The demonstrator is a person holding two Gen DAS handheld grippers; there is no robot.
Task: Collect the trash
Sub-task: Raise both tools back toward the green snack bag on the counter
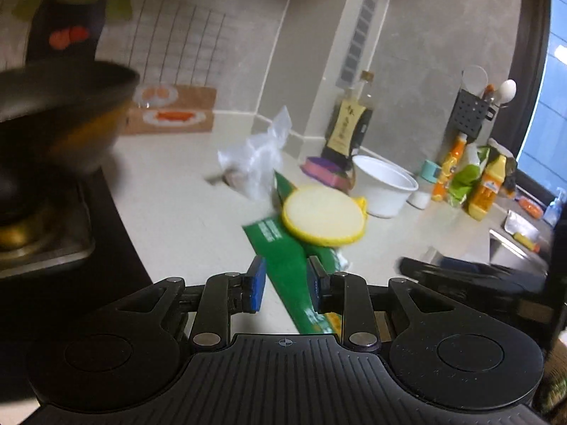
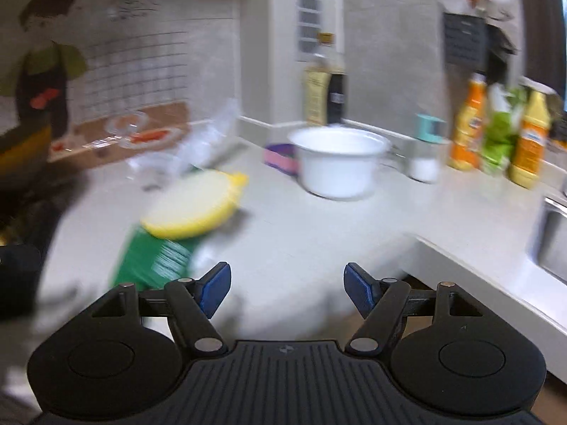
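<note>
Left wrist view
- The left gripper (image 1: 286, 288) has two blue pads. Between them runs one flat green package (image 1: 285, 265), glossy with white print. Whether the pads press it or it simply lies on the counter beneath them cannot be told.
- One round yellow lid (image 1: 323, 215) with a pale flat top rests on the far part of that package.
- One crumpled clear plastic bag (image 1: 256, 157) sits on the pale counter (image 1: 184, 219), just behind the package.
- One white round tub (image 1: 384, 186), smooth plastic and open-topped, stands right of the lid.
- One pink and purple sponge (image 1: 320, 170) lies beside the tub, in front of one tall dark bottle (image 1: 349, 124).
- Two orange bottles (image 1: 452, 166) flank one green bag (image 1: 467, 177) at the far right.
- One dark pan (image 1: 60, 106) sits blurred over the stove at the left.

Right wrist view
- The right gripper (image 2: 287, 288) is released, its two blue pads well apart and nothing between them; only bare counter (image 2: 319, 233) shows in the gap.
- The picture is blurred. The same green package (image 2: 152, 262) lies ahead to the left, the yellow lid (image 2: 193, 203) on its far end.
- The white tub (image 2: 340, 163) stands in the middle of the counter, the sponge (image 2: 280, 157) touching its left side.
- Two tall bottles (image 2: 324, 92), one pale and one dark, stand against the wall.
- Two orange bottles (image 2: 467, 120) and the green bag (image 2: 501, 134) are on the right, near one steel sink (image 2: 554, 244).
</note>
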